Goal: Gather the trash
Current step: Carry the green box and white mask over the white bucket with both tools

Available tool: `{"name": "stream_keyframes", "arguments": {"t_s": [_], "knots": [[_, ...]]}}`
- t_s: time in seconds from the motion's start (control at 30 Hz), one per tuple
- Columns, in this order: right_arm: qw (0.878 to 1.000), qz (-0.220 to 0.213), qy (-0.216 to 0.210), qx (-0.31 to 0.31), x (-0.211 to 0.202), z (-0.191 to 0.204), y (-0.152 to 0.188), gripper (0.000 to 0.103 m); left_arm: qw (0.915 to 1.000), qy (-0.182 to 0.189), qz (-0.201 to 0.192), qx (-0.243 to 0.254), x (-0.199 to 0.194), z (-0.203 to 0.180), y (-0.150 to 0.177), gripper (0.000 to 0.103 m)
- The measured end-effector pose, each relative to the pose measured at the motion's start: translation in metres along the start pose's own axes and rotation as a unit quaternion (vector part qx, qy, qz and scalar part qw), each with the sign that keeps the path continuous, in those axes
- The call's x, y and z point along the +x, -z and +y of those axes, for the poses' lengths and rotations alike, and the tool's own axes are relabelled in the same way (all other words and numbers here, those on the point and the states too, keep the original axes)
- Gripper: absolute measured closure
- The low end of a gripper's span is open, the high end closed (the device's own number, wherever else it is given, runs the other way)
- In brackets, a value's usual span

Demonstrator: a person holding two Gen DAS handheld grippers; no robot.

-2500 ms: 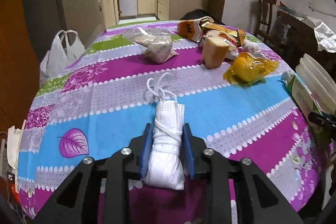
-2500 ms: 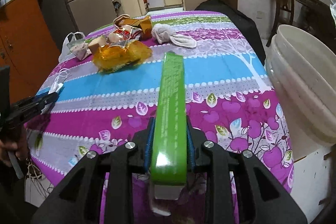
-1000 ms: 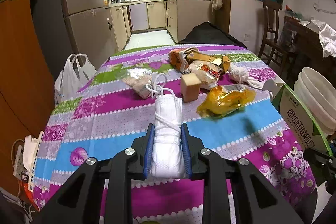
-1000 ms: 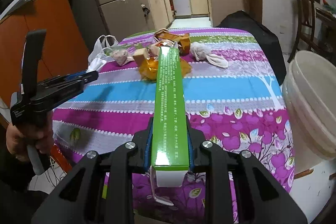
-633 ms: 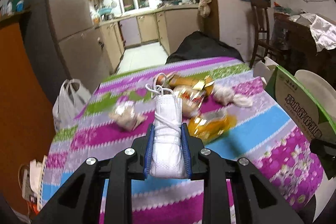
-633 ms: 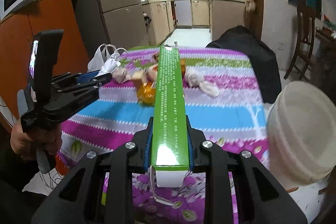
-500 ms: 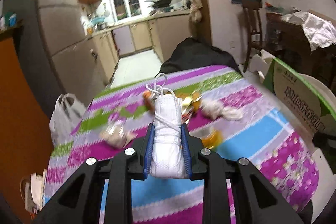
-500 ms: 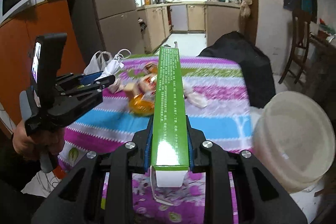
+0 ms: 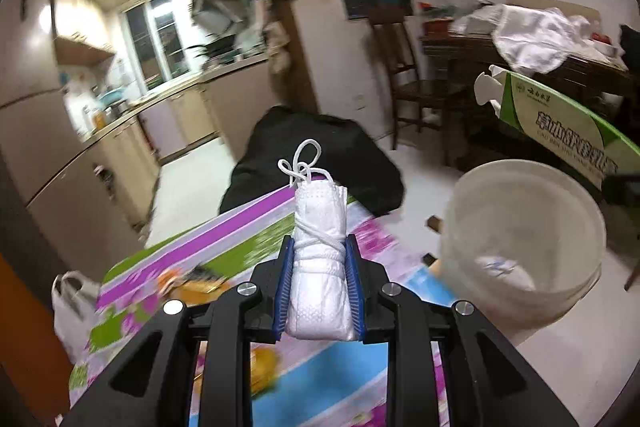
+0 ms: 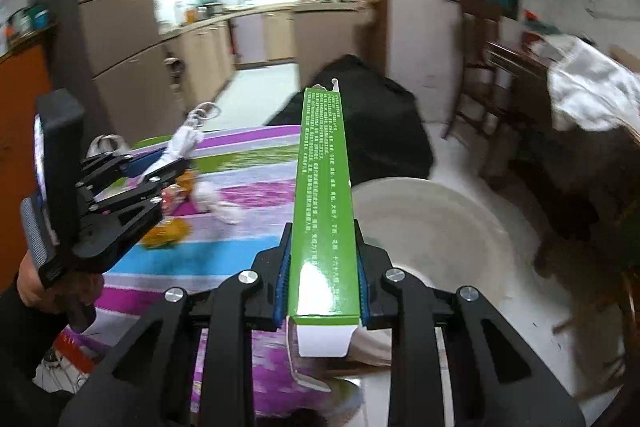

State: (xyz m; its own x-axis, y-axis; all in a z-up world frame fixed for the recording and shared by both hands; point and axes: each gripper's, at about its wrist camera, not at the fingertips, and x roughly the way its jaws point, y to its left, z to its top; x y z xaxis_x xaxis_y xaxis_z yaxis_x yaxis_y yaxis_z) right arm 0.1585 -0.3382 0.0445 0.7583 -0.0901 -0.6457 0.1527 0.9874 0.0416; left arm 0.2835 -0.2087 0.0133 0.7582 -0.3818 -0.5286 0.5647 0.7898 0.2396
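Note:
My left gripper [image 9: 319, 259] is shut on a rolled white face mask [image 9: 319, 263] tied with its own ear loops, held in the air above the table's right part. My right gripper [image 10: 323, 259] is shut on a long green carton [image 10: 322, 195] that sticks out forward. A white plastic bucket [image 9: 524, 239] stands on the floor just right of the table; in the right wrist view the bucket [image 10: 440, 227] lies directly beyond the carton. The carton [image 9: 560, 127] shows above the bucket in the left wrist view. The mask [image 10: 180, 143] and left gripper [image 10: 160, 163] show at the left.
The table with its striped purple, blue and green cloth [image 10: 248, 243] carries more wrappers, among them an orange packet [image 10: 168, 229] and a white wad [image 10: 224, 207]. A black bag [image 9: 320, 163] sits behind the table. A wooden chair [image 9: 404, 67] and a cluttered dark sideboard [image 9: 520, 63] stand at the right.
Both grippers have risen and swung right, away from the table's middle toward the bucket, each keeping its load. The bucket now fills more of both views.

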Motion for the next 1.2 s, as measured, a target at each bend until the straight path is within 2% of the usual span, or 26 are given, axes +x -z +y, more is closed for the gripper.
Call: {"name": "stream_keyframes", "arguments": {"t_s": [0.17, 0.33, 0.5, 0.63, 0.83, 1.2], "knots": [[0.998, 0.024, 0.046, 0.034, -0.002, -0.051, -0.005, 0.079, 0.9986, 0.04, -0.003, 0.035, 0.023, -0.057, -0.028, 0.077], [0.994, 0.055, 0.066, 0.069, 0.007, -0.092, -0.009, 0.079, 0.9955, 0.068, 0.003, 0.066, 0.049, -0.107, -0.049, 0.077], [0.99, 0.085, 0.074, 0.085, 0.022, -0.111, -0.008, 0.079, 0.9908, 0.103, 0.021, 0.085, 0.079, -0.152, -0.067, 0.077], [0.987, 0.108, 0.077, 0.091, 0.029, -0.12, -0.002, 0.079, 0.985, 0.137, 0.05, 0.092, 0.105, -0.181, -0.078, 0.077], [0.983, 0.133, 0.082, 0.093, 0.038, -0.131, 0.003, 0.079, 0.9788, 0.155, 0.08, 0.108, 0.129, -0.209, -0.08, 0.077], [0.981, 0.153, 0.071, 0.092, 0.05, -0.122, 0.01, 0.079, 0.9721, 0.166, 0.114, 0.12, 0.145, -0.217, -0.067, 0.077]]}}
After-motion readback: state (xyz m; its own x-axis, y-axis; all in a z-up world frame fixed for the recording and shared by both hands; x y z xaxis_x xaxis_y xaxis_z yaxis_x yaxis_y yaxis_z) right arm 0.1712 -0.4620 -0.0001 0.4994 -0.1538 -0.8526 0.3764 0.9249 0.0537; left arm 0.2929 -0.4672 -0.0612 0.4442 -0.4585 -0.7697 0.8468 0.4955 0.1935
